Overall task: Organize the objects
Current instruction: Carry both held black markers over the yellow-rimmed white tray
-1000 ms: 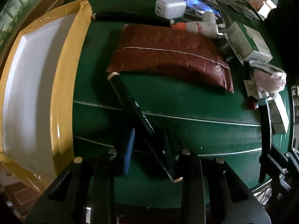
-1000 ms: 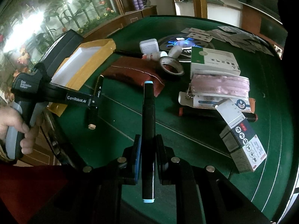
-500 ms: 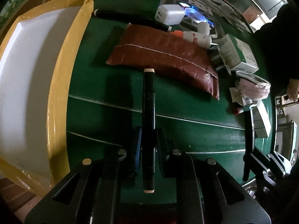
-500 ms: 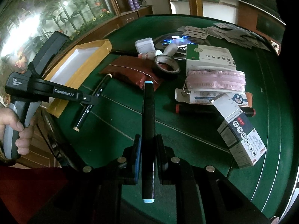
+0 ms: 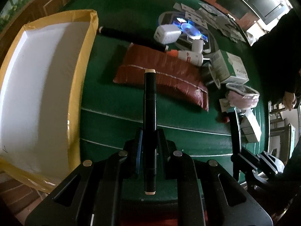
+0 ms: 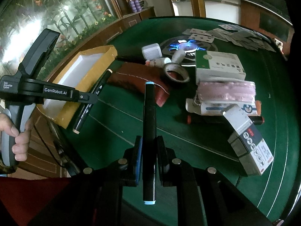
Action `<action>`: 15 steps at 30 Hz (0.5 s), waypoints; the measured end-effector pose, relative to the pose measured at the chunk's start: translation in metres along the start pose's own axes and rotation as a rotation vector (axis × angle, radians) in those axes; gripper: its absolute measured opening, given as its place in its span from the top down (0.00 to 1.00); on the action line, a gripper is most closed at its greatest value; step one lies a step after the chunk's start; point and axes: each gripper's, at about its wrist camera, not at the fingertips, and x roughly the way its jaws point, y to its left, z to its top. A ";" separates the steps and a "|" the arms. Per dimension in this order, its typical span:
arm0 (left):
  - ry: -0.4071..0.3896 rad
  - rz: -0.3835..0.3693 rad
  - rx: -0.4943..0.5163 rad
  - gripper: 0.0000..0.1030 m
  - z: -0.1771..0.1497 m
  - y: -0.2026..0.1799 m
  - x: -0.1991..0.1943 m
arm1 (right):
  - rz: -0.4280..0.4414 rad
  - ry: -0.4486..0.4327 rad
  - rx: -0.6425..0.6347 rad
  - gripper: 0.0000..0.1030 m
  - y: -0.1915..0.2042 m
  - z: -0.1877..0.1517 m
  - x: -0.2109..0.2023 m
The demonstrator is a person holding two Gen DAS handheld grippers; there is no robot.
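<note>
Left tool (image 5: 149,145): jaws pinching a black marker with cream end caps (image 5: 150,113), held lengthwise along the fingers, above the green desk (image 5: 116,101). Right tool (image 6: 149,150): jaws pinching a black marker with light-blue end caps (image 6: 149,124), same orientation, also off the desk.

The right view shows the left tool (image 6: 88,98) with its marker (image 6: 90,103) next to the yellow-edged white tray (image 6: 75,71) at the desk's left edge.

Beyond the markers: red pouch (image 5: 163,71) flat on the desk, another black marker (image 5: 131,37) behind it, white charger (image 5: 167,33), tape roll (image 6: 175,72), green-white box (image 6: 219,64), pink roll (image 6: 225,92), black-white box (image 6: 248,141), playing cards (image 6: 235,35) at the far side.
</note>
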 end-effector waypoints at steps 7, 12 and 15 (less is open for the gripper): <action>-0.048 0.016 -0.002 0.86 0.010 0.013 -0.024 | 0.020 -0.005 -0.007 0.87 0.015 0.012 0.002; -0.078 0.032 -0.022 0.86 0.017 0.032 -0.039 | 0.036 -0.001 -0.012 0.87 0.027 0.019 0.008; -0.091 0.043 -0.040 0.86 0.018 0.048 -0.046 | 0.047 0.003 -0.021 0.88 0.037 0.025 0.013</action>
